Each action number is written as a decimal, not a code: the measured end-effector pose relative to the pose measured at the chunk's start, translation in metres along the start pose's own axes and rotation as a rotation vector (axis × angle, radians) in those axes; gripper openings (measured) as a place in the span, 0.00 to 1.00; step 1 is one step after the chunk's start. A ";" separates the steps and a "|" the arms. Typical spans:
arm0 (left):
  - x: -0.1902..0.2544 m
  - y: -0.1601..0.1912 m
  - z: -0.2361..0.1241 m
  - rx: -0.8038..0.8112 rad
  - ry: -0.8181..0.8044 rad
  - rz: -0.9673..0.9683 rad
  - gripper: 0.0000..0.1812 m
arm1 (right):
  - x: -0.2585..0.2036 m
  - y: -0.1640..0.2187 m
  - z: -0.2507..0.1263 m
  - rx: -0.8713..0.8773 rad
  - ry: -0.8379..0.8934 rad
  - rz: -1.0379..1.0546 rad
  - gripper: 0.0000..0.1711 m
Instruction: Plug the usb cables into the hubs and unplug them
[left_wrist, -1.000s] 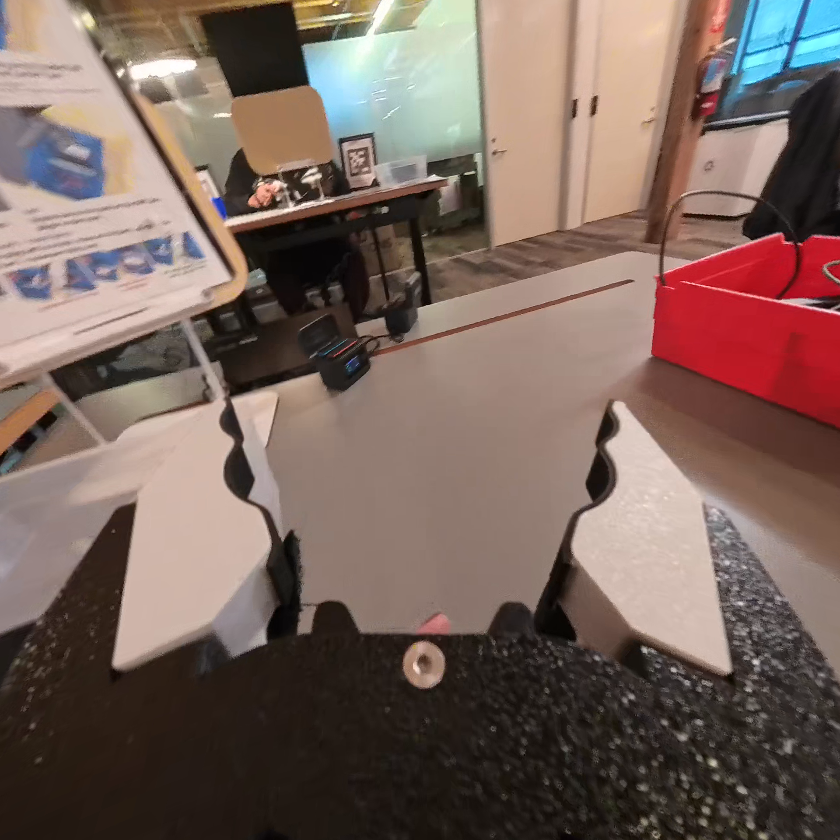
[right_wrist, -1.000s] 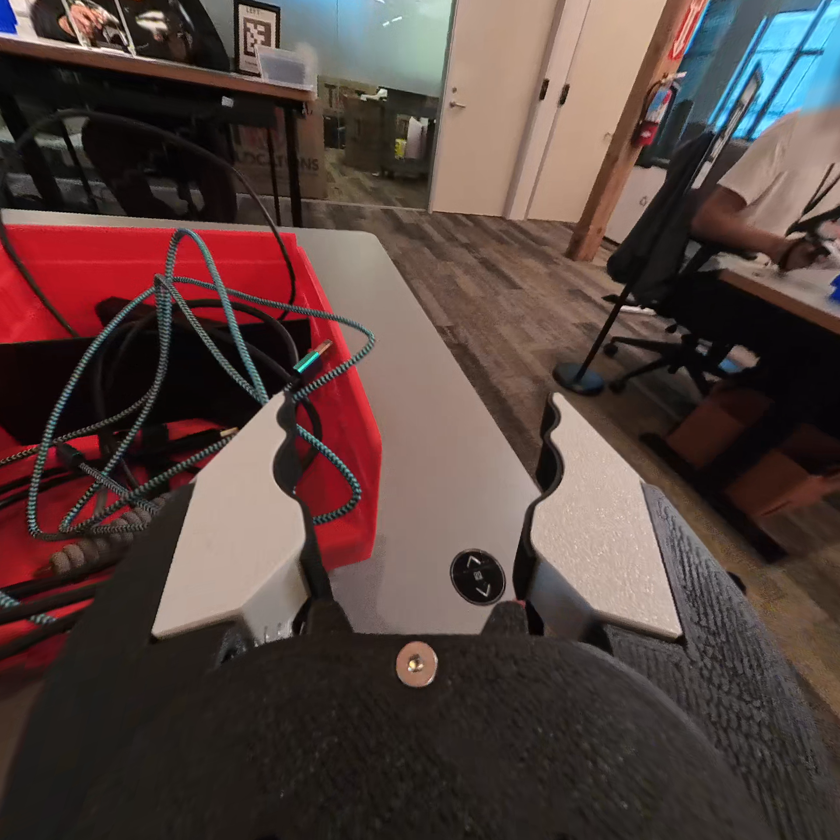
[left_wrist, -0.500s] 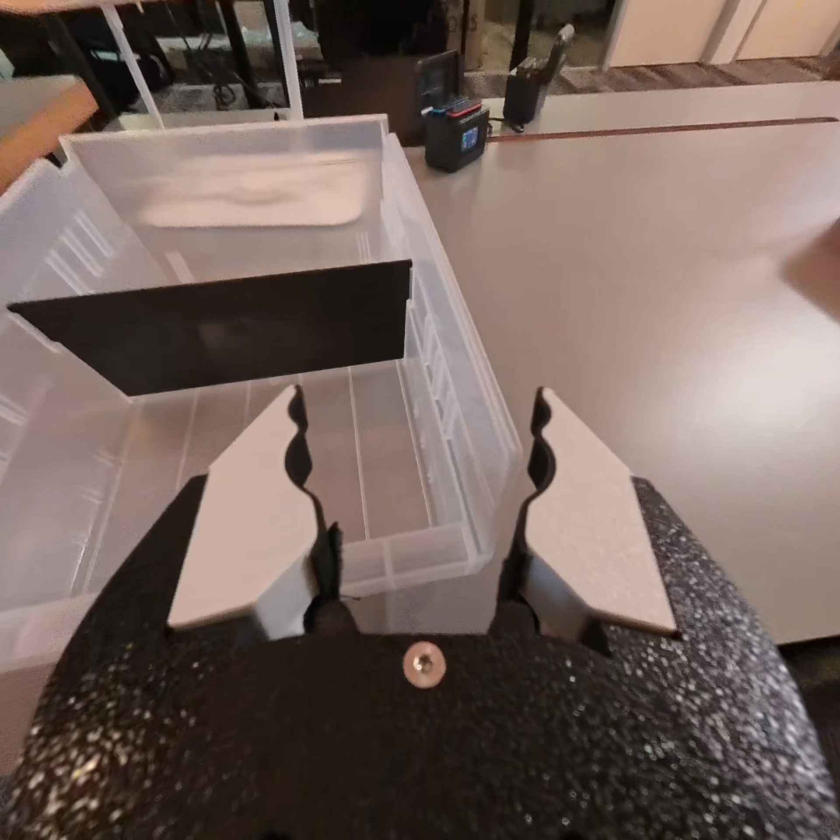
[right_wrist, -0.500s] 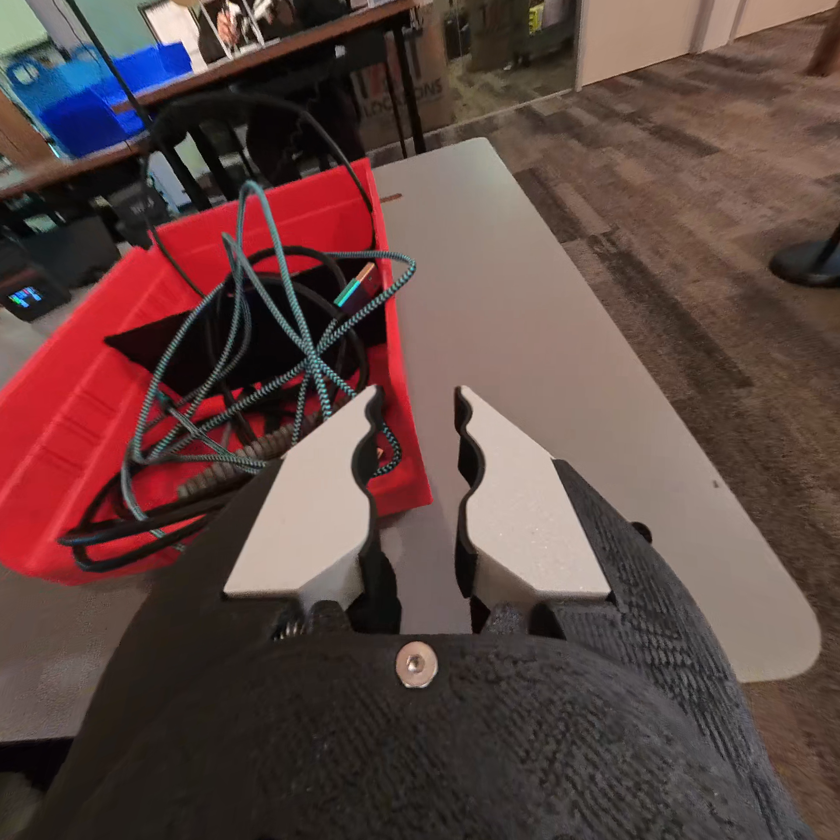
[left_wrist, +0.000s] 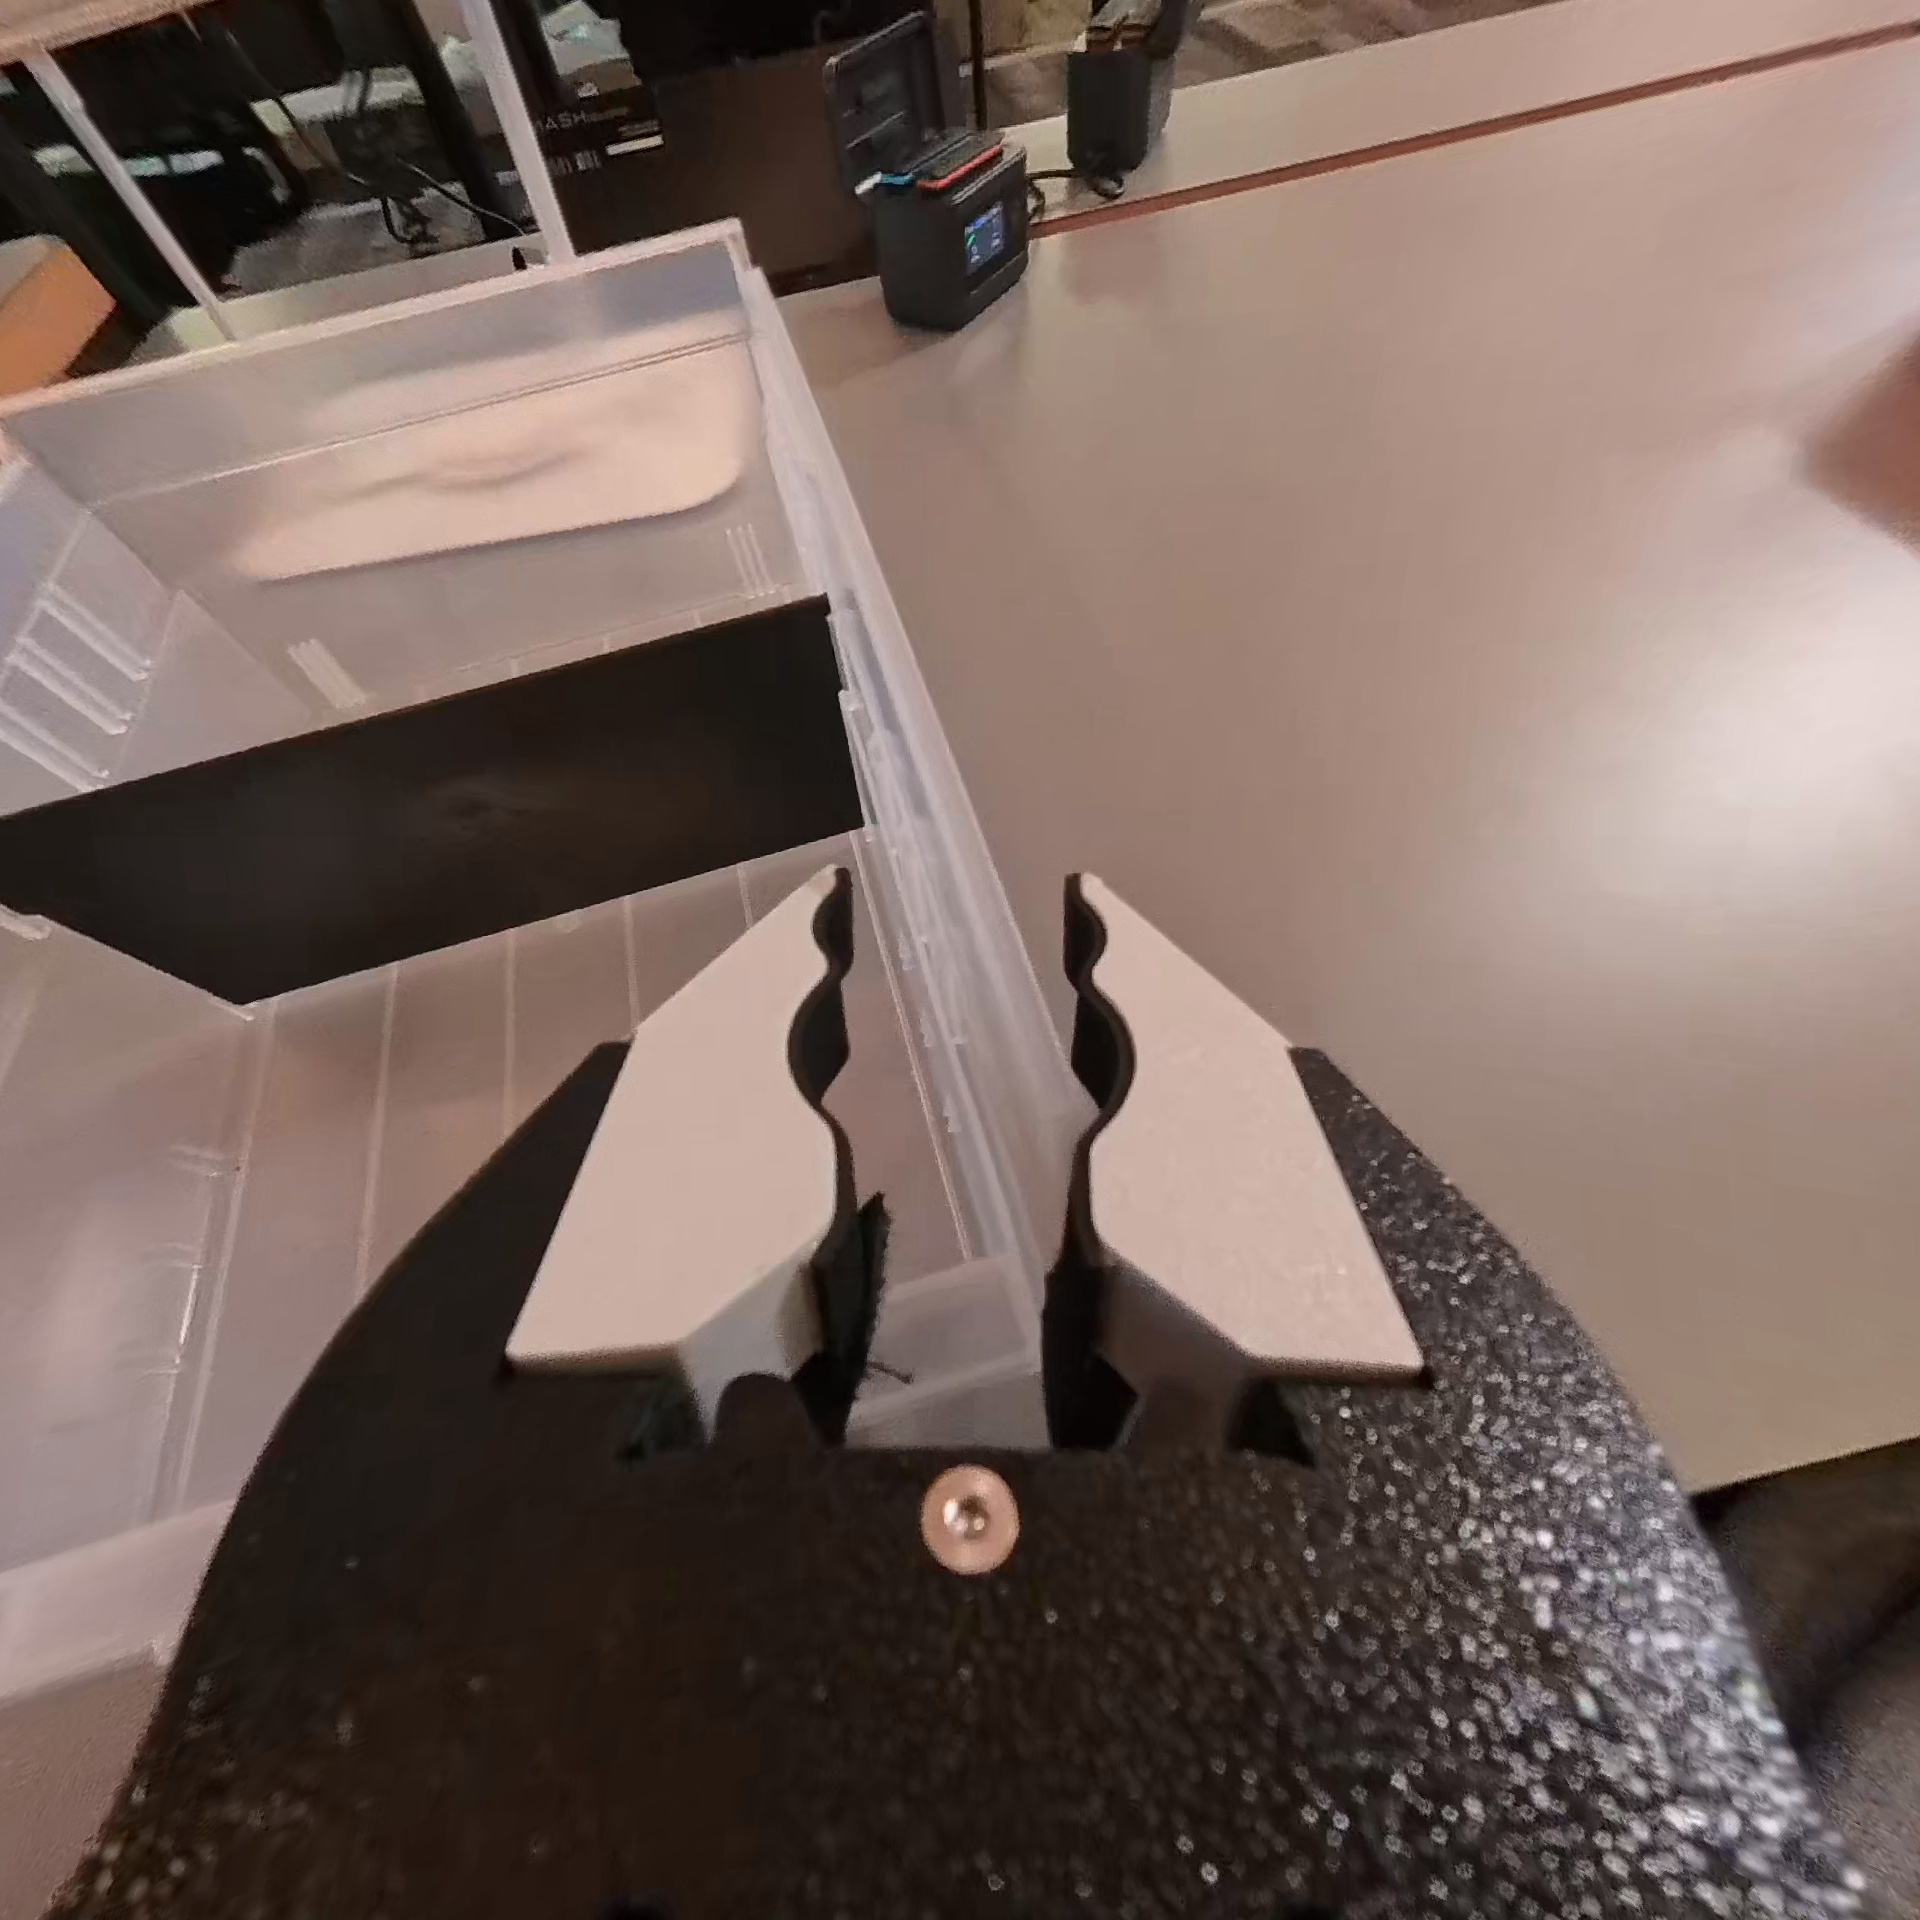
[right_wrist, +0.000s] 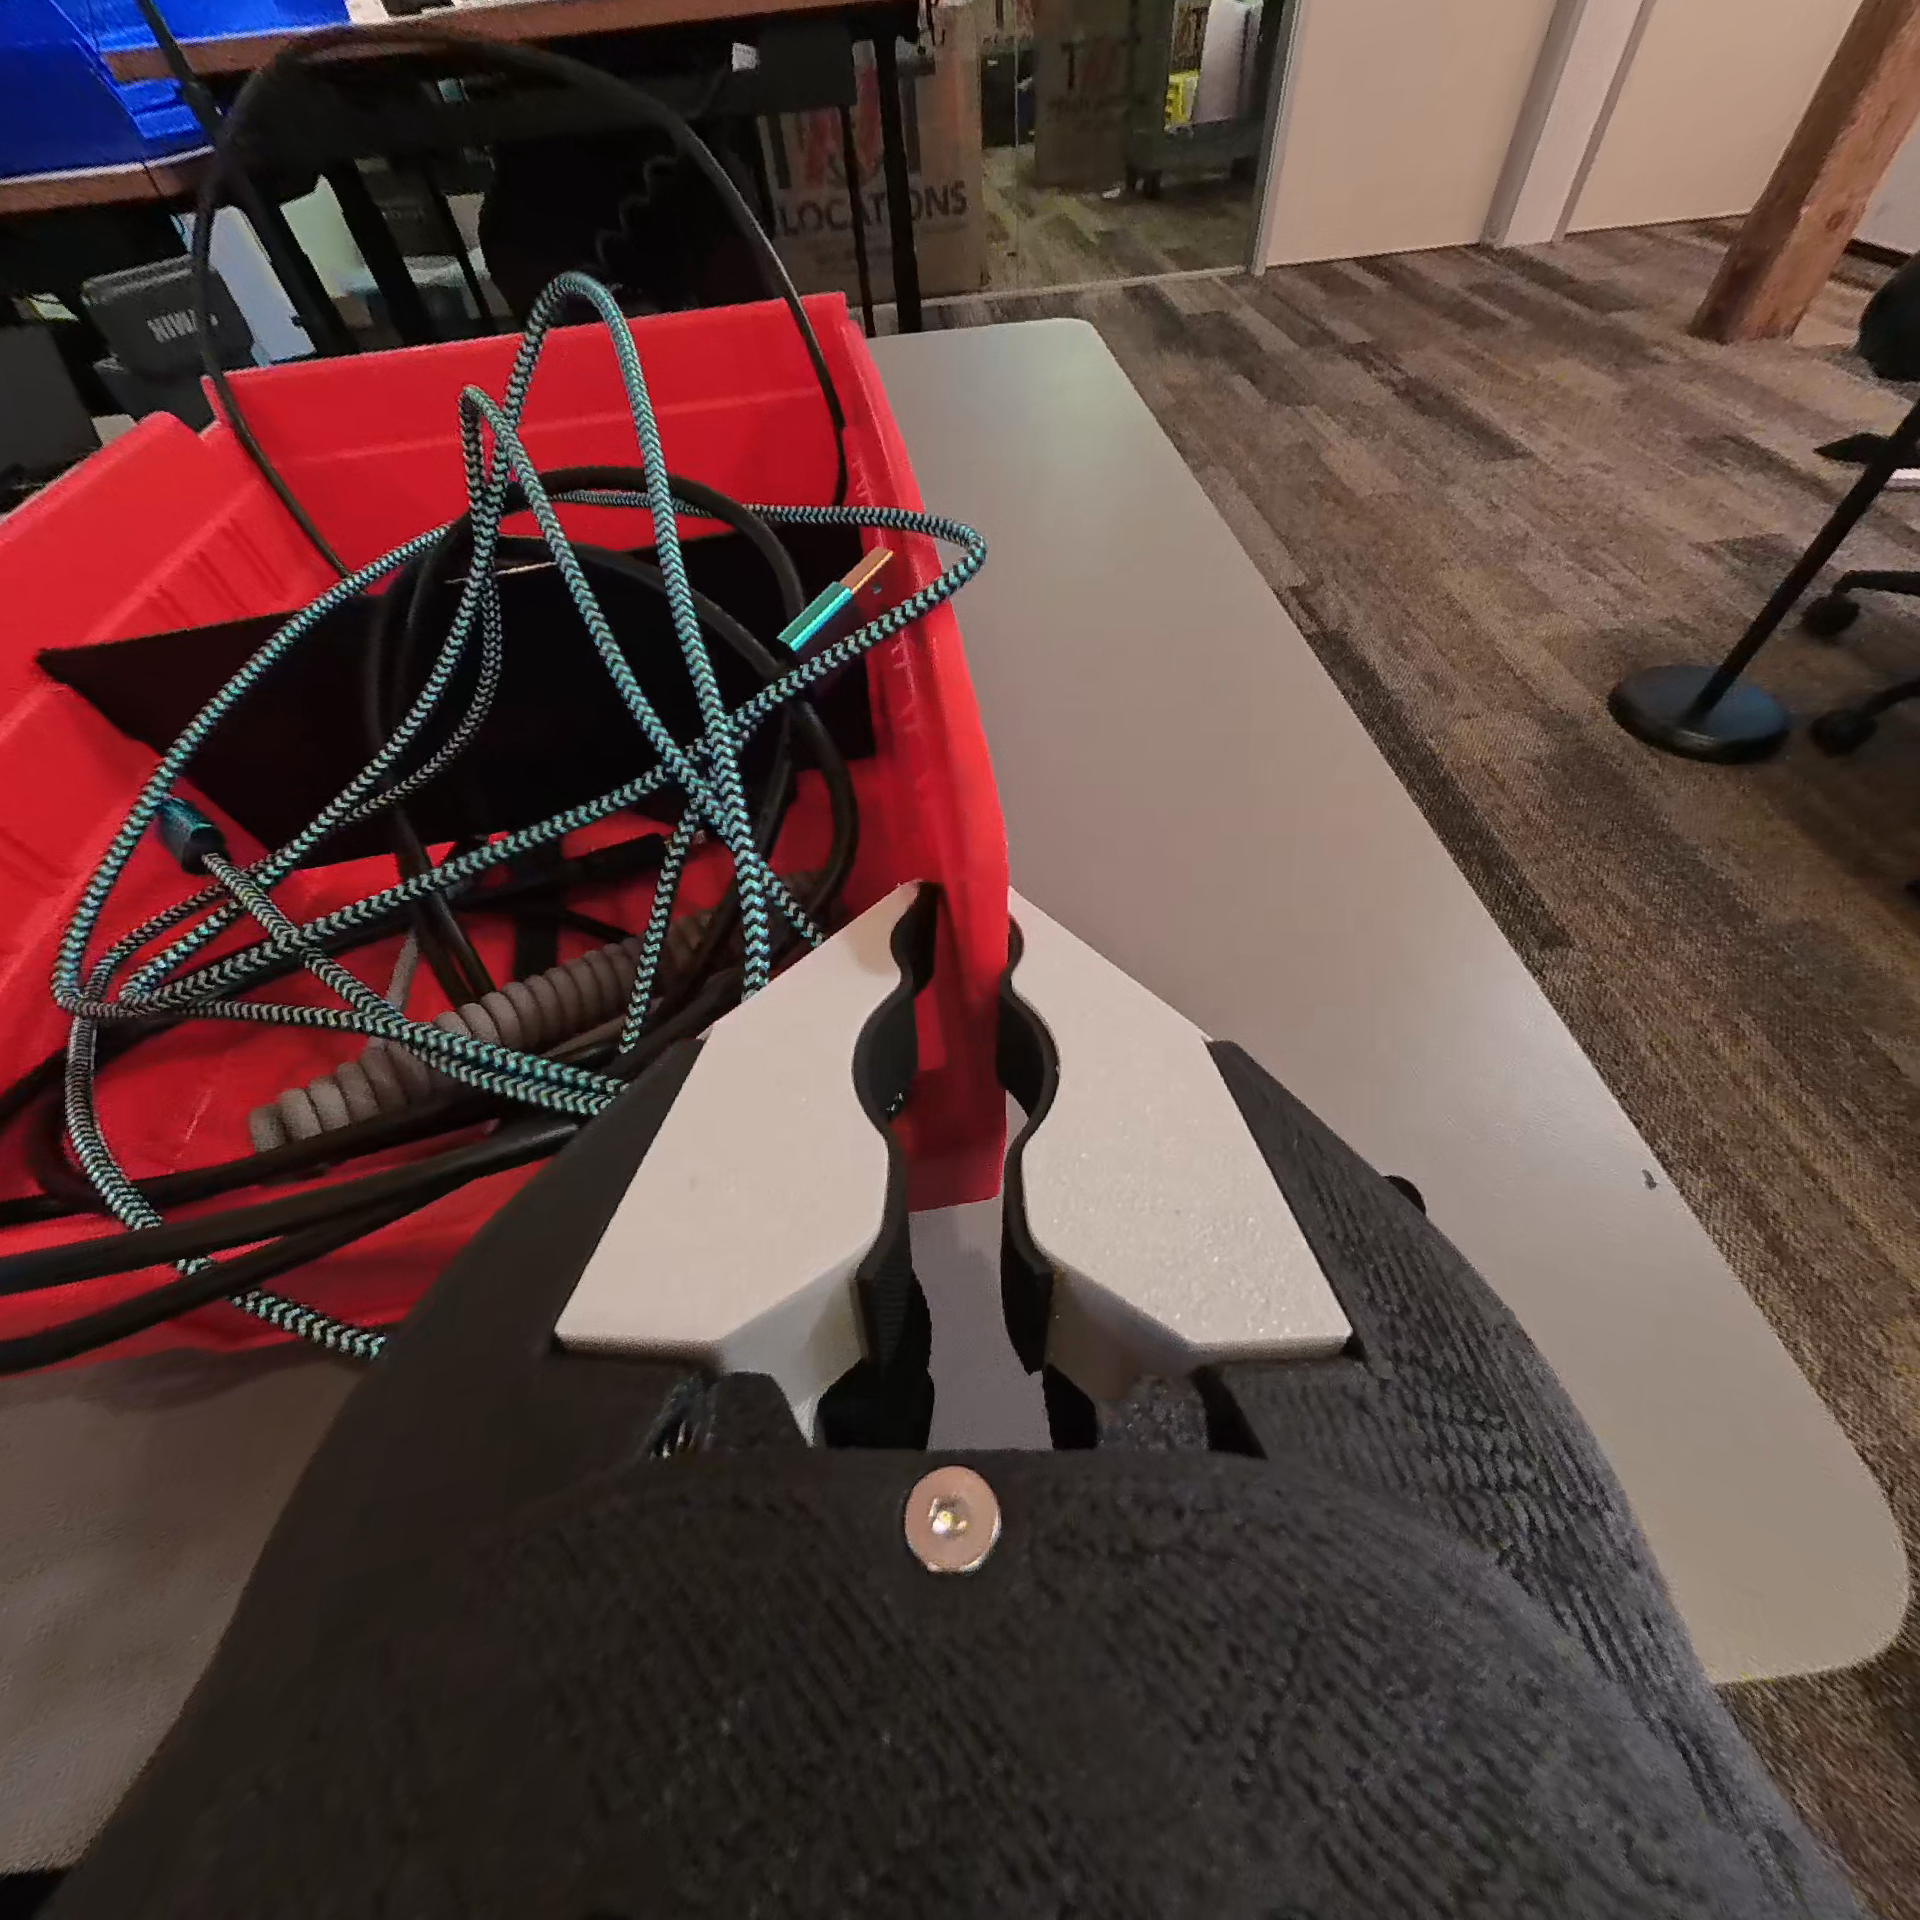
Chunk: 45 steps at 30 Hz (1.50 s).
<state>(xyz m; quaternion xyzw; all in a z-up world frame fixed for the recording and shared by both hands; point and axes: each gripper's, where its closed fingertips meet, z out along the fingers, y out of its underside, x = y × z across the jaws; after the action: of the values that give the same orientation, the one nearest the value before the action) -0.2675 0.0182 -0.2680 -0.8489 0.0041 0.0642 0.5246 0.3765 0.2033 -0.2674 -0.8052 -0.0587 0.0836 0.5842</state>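
Observation:
A red bin (right_wrist: 623, 405) holds a tangle of cables: a teal braided USB cable (right_wrist: 665, 665) with its plug (right_wrist: 842, 613) near the right wall, black cables and a grey coiled one (right_wrist: 416, 1049). My right gripper (right_wrist: 966, 896) is closed to a narrow gap on the bin's right wall near its front corner. A clear plastic bin (left_wrist: 810, 436) with a black divider (left_wrist: 436, 821) stands empty at the left. My left gripper (left_wrist: 961, 894) is open and straddles that bin's right wall. No hub shows.
The grey table (left_wrist: 1351, 623) stretches between the two bins. A small black charger box (left_wrist: 951, 244) stands at its far edge. The table's right edge (right_wrist: 1558, 1091) drops to a wood-pattern floor with a chair base (right_wrist: 1704, 707). There is about 65 cm between the tips of the two grippers.
Both grippers tilted down toward the table and narrowed. The left moved over the clear bin's right wall. The right moved left and closed around the red bin's right wall.

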 end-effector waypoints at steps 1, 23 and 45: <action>0.000 0.001 0.001 -0.006 -0.010 0.022 0.21 | 0.000 0.000 0.000 0.001 -0.005 0.000 0.04; 0.031 0.017 -0.034 -0.022 0.209 0.261 0.02 | -0.082 0.008 -0.001 -0.032 -0.367 -0.273 0.05; 0.059 0.009 -0.173 0.212 0.769 0.449 0.03 | -0.234 -0.004 0.072 -0.072 -0.704 -0.303 0.00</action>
<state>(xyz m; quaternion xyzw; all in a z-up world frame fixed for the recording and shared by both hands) -0.1917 -0.1363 -0.2064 -0.7307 0.3892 -0.1444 0.5420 0.1328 0.2266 -0.2698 -0.7295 -0.3770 0.2655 0.5052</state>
